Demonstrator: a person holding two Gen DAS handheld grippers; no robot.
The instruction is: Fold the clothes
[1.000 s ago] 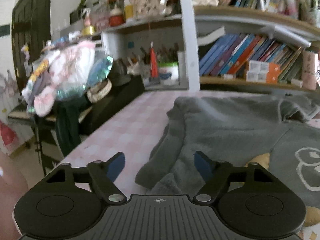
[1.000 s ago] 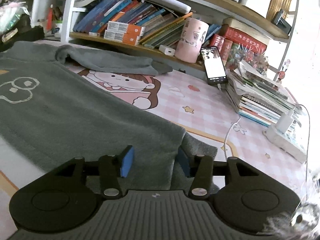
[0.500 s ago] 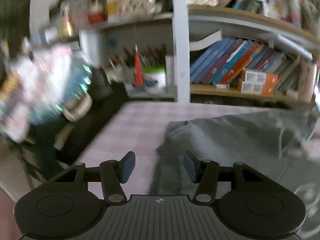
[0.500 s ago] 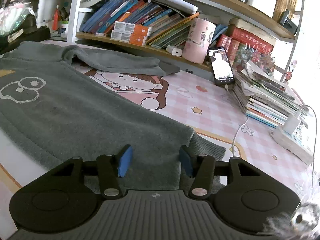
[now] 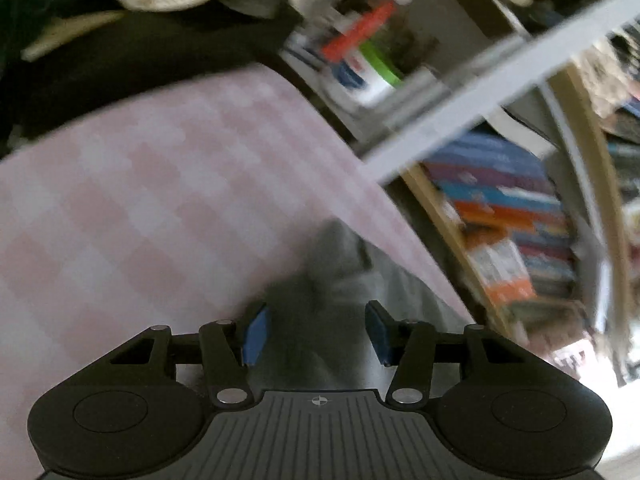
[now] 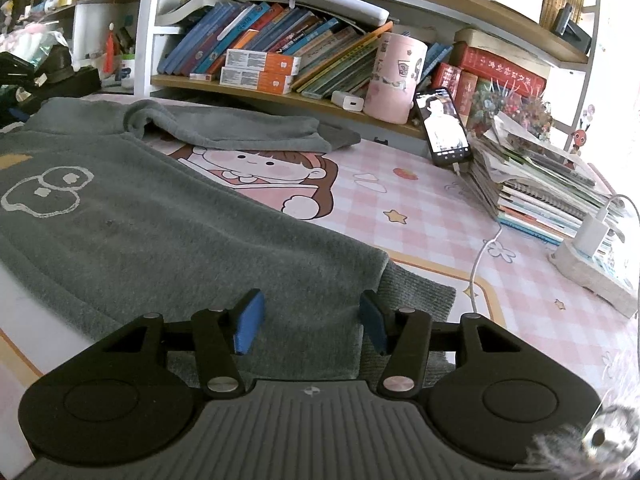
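Observation:
A grey sweatshirt [image 6: 180, 240] with a white outline print lies spread on the pink checked table mat [image 6: 420, 208]. One sleeve [image 6: 240, 128] lies stretched along the back. My right gripper [image 6: 310, 326] is just over the sweatshirt's near hem. Its jaws stand half apart with flat cloth under and between them, not pinched. The left wrist view is blurred and tilted. There my left gripper [image 5: 316, 332] is over a bunched grey end of the sweatshirt [image 5: 340, 264] on the mat [image 5: 140, 200]. Its jaws stand half apart, cloth lies between them, and the pads do not visibly press on it.
A bookshelf [image 6: 280, 52] runs along the back. A pink cup [image 6: 394, 80], a propped phone [image 6: 444, 128], a stack of books [image 6: 540, 184], a power strip [image 6: 596, 268] and a white cable [image 6: 478, 256] stand at the right. Dark clutter [image 5: 120, 48] borders the mat's left edge.
The left gripper has swung across and rolled, its jaws have narrowed, and the grey cloth end now lies between its fingers. The right gripper has hardly moved.

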